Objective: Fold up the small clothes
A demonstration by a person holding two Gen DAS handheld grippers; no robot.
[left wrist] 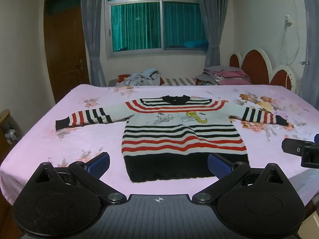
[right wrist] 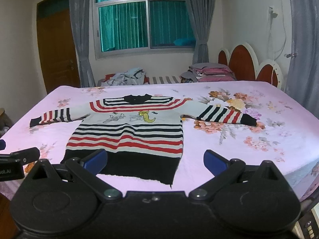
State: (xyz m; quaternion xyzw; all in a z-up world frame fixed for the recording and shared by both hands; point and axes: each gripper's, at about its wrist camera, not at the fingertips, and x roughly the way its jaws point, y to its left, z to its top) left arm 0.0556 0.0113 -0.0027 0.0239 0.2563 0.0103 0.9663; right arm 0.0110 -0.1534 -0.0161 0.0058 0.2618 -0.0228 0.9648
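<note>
Both grippers hover level at the bed's (left wrist: 59, 119) 6 o'clock edge, jaws apart: left gripper (left wrist: 158, 164), right gripper (right wrist: 155, 160), facing the flat sweater (left wrist: 179, 131).

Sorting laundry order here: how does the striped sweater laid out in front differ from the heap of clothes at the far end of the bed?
The striped sweater lies flat, sleeves spread wide; the heap of clothes is crumpled and piled. The sweater shows bold red, black and white stripes; the heap looks pale grey-blue. The sweater lies near both open grippers; the heap is far back. Both rest on the bed.
</note>
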